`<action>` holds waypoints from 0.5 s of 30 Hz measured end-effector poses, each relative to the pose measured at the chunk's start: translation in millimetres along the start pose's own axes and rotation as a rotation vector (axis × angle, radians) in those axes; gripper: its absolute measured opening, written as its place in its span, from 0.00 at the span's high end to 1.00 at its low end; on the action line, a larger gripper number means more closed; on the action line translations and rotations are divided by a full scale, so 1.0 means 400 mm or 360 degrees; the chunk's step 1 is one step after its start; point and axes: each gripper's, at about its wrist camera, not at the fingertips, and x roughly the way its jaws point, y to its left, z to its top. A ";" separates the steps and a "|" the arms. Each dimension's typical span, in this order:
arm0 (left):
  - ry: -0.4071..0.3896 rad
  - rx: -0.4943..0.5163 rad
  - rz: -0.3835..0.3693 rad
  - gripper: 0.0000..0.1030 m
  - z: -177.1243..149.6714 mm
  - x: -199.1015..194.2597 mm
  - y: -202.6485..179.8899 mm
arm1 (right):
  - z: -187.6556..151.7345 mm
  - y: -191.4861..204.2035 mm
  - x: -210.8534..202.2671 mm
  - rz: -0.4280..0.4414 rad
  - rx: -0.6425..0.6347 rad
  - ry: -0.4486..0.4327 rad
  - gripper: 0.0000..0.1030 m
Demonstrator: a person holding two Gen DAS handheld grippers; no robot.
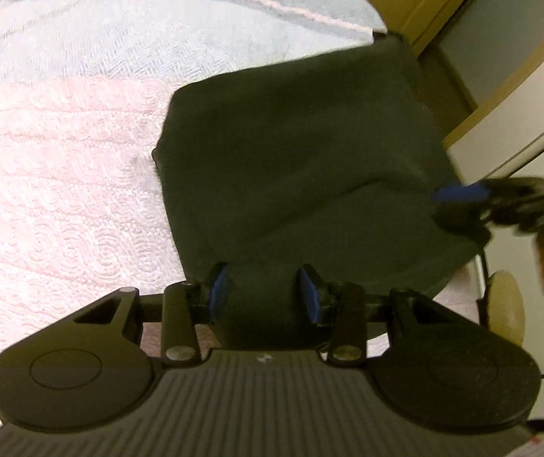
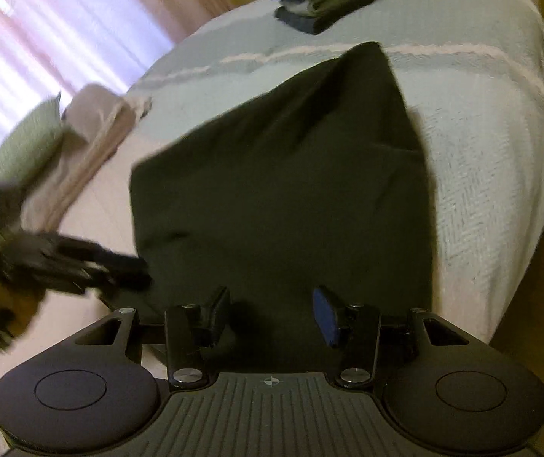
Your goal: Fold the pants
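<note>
Already the pants are a compact dark rectangle on the bed, and both claws sit at its near edge. Seen along the left claw, the cloth starts right between the two blue-padded fingers and runs straight ahead and a little to the right, its far corner close to the bed's edge. The jaws stand well apart, with dark fabric lying in the gap; the pads do not press it, so I judge this claw parted and holding nothing, though the fabric may brush the pads.

From the right claw the same bundle lies dead ahead, long axis pointing away from the fingers toward a raised far corner. Its jaws also stand wide, cloth between them, no pinch visible. The left claw shows to its left, touching the bundle's near-left corner; in the left wrist view the right claw comes in from the right, at the cloth's right edge. Whether that one pinches a layer there is blurred and I cannot tell.

Both are equally near. A further fold would likely carry the near edge forward, away from the claws, along that axis. A stack of folded clothes waits far ahead.
</note>
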 end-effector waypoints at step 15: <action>-0.0031 0.0368 0.0090 0.56 -0.116 -0.056 -0.092 | -0.087 0.086 -0.002 -0.0118 -0.0270 0.0130 0.56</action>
